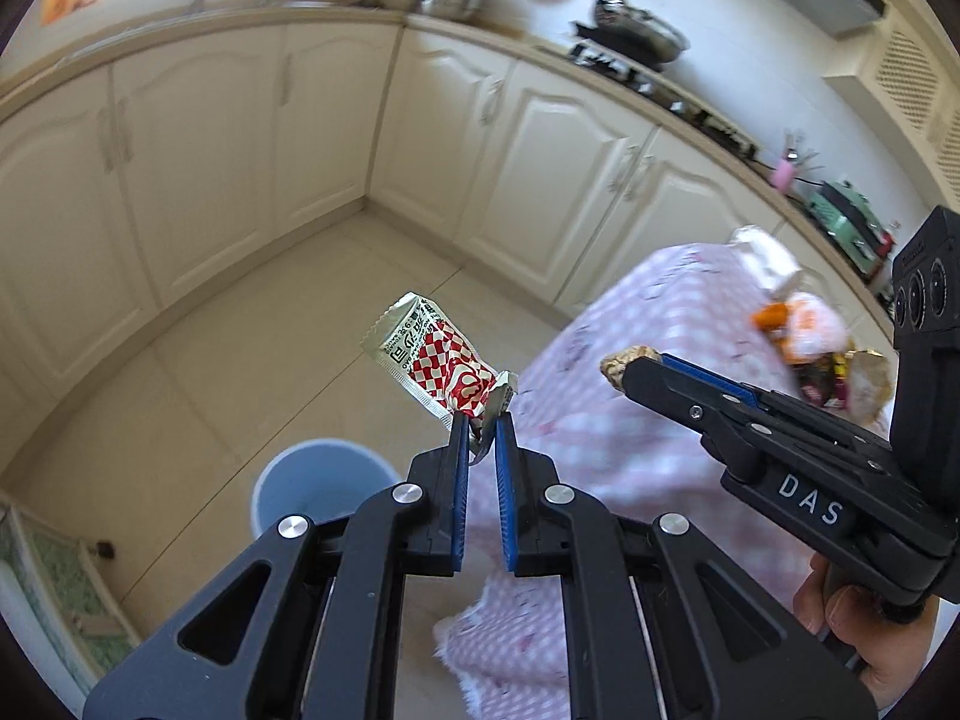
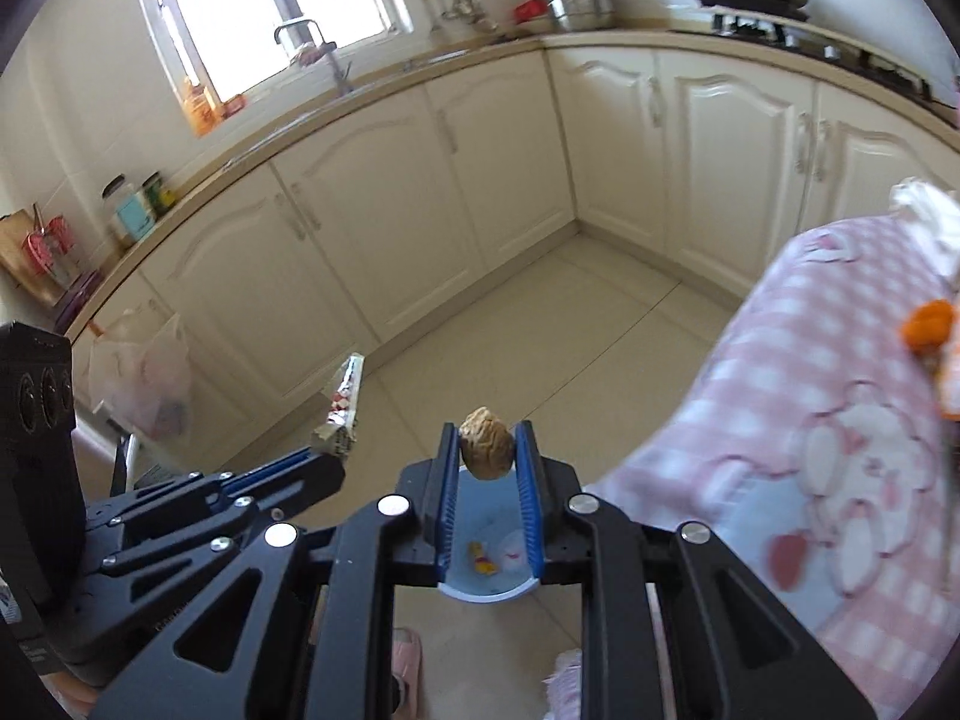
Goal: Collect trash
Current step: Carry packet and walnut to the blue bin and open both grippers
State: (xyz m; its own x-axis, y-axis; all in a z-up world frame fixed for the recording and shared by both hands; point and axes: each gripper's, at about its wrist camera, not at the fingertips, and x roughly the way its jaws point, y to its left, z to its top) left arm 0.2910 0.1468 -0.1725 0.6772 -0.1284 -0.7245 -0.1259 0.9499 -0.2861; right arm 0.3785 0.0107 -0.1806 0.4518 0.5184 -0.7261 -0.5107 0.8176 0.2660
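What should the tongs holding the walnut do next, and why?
Probably open and drop it. The right tongs pinch the walnut right above the blue bin, which already has scraps inside. The left tongs can follow with the red checkered wrapper.

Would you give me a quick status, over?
Left gripper shut on wrapper. Right gripper shut on walnut. Bin below right; path clear.
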